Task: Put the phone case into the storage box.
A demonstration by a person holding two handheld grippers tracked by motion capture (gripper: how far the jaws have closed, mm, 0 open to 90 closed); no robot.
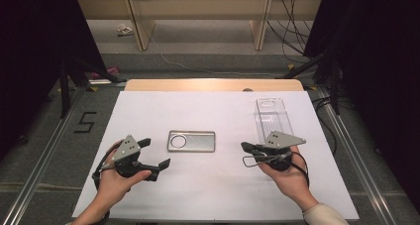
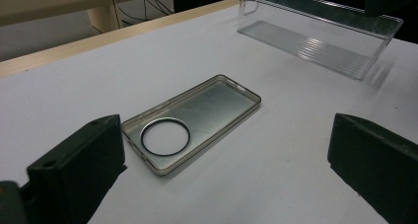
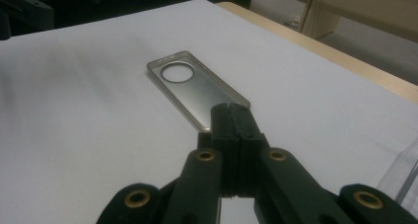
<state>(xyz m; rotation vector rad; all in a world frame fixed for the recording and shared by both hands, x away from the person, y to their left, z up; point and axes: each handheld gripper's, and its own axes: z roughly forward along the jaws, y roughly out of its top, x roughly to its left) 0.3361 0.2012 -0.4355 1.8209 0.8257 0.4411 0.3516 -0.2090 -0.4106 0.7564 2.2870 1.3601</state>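
Note:
A grey translucent phone case [image 1: 191, 141] with a round camera hole lies flat in the middle of the white table sheet [image 1: 213, 185]. My left gripper [image 1: 156, 152] rests left of it, open, with nothing between its jaws. In the left gripper view the case [image 2: 192, 123] lies ahead of the wide-apart jaws of that gripper [image 2: 224, 140]. My right gripper [image 1: 245, 146] sits to the right of the case, apart from it and pointing toward it. Its jaws are pressed together on nothing in the right gripper view [image 3: 230, 113], with the case [image 3: 192, 83] just beyond the tips.
A clear plastic tray [image 1: 271, 117] stands at the back right of the sheet, just behind my right hand [image 1: 289, 178]. It also shows in the left gripper view as a ribbed clear tray [image 2: 315, 34]. The table's wooden far edge [image 1: 213, 84] runs behind it.

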